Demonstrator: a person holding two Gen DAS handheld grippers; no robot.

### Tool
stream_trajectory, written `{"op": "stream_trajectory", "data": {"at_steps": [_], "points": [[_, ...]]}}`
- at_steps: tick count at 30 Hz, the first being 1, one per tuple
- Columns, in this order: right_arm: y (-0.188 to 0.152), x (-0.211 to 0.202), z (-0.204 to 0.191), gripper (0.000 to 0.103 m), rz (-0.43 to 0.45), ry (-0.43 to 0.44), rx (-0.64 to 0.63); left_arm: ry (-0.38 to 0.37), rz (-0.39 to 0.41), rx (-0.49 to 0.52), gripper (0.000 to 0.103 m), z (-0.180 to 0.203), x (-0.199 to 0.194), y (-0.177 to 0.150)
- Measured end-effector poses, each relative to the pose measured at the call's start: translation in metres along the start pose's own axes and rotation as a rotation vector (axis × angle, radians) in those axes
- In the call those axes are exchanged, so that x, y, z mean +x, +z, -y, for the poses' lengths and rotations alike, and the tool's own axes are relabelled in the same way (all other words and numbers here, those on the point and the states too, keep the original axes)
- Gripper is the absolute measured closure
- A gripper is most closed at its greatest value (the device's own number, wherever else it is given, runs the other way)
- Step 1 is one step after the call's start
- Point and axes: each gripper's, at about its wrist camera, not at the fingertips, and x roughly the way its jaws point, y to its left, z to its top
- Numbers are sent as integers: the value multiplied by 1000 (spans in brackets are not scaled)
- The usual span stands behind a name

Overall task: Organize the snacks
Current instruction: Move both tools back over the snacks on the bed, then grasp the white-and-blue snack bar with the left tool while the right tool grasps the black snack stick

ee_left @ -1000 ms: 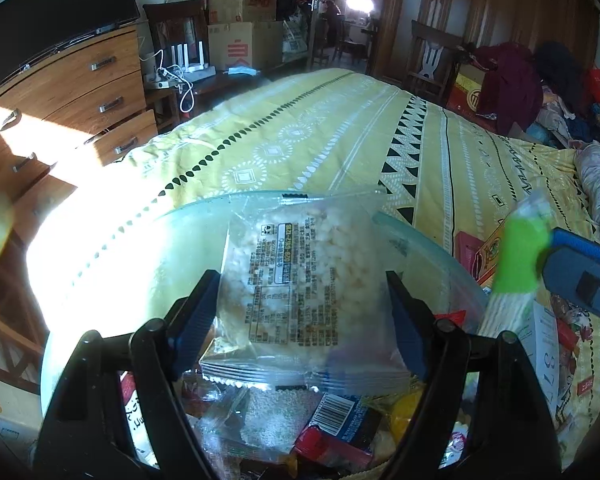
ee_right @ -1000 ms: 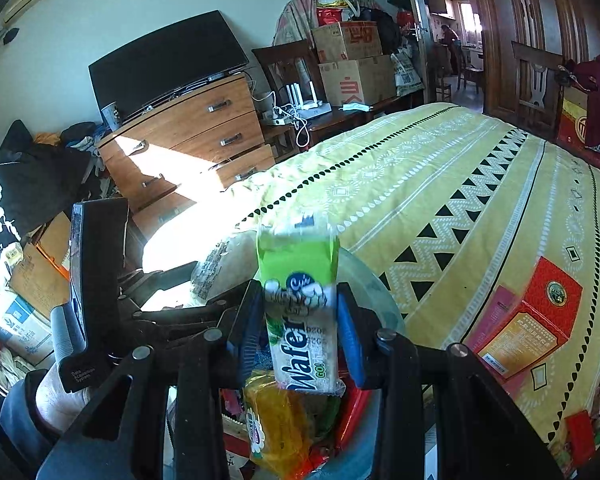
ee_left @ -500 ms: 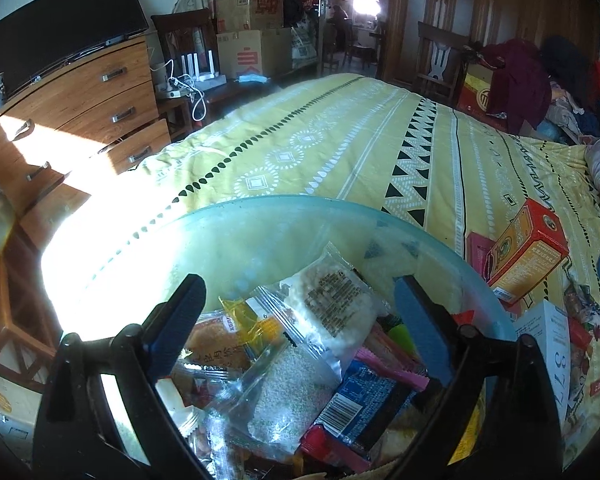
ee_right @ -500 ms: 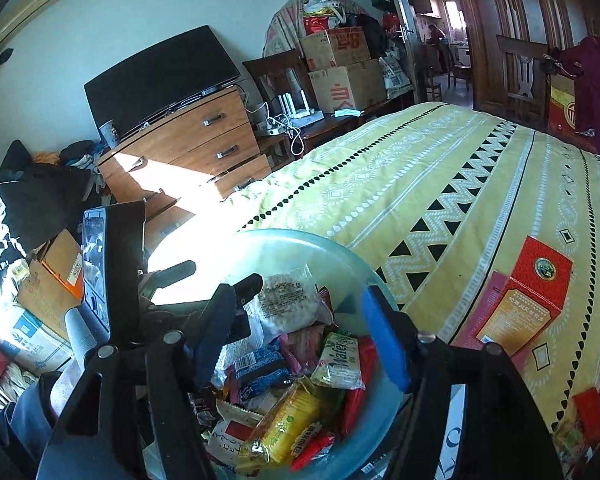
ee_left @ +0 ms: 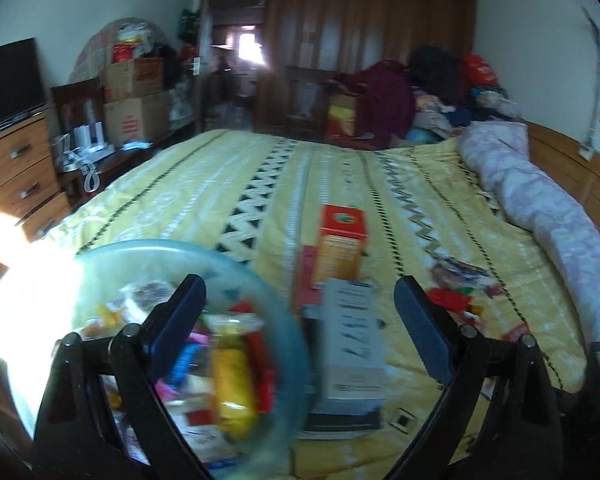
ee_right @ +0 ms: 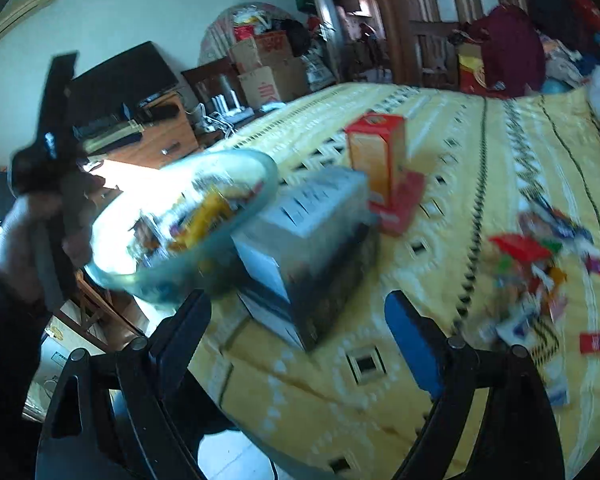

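Note:
A clear glass bowl [ee_left: 284,304] holds several snack packets, with a yellow packet [ee_left: 232,384] on top. It sits at the bed's near left corner and also shows in the right wrist view [ee_right: 260,184]. My left gripper [ee_left: 300,332] is open and empty, over the bowl's right rim and a white box [ee_left: 352,344]. My right gripper [ee_right: 296,332] is open and empty, near the white box [ee_right: 300,236]. A pile of loose snack packets [ee_right: 536,272] lies on the yellow bedspread to the right, also in the left wrist view [ee_left: 456,296].
An orange box [ee_left: 340,244] stands behind the white box beside a flat red box [ee_right: 400,208]. A rolled pink quilt [ee_left: 548,208] lies along the bed's right side. A wooden dresser [ee_right: 156,148] stands left of the bed. The other handle and hand [ee_right: 48,184] show at left.
Both grippers have let go of their packets into the bowl, opened, and swung to the right toward the boxes and the loose snack pile. The frames are now motion-blurred.

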Motion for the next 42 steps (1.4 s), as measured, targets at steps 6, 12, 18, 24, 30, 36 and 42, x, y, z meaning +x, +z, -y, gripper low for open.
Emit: {"op": "stream_trajectory", "data": {"at_steps": [6, 12, 18, 24, 30, 36, 42], "points": [[-79, -33, 84, 13, -56, -79, 211, -301, -143, 177, 9, 125, 34, -37], [-96, -56, 124, 13, -8, -88, 298, -370, -340, 250, 51, 174, 123, -88], [-107, -66, 159, 13, 16, -77, 382, -419, -420, 241, 57, 214, 182, -105], [-113, -78, 187, 13, 58, -66, 449, -371, -475, 304, 56, 246, 227, -111], [-120, -78, 200, 13, 71, -57, 474, -290, -513, 328, 55, 250, 251, -124], [-121, -78, 202, 14, 81, -61, 479, -317, -497, 301, 75, 242, 239, -125], [-109, -80, 207, 20, 113, -57, 476, -274, -347, 192, 75, 186, 176, -89]]}}
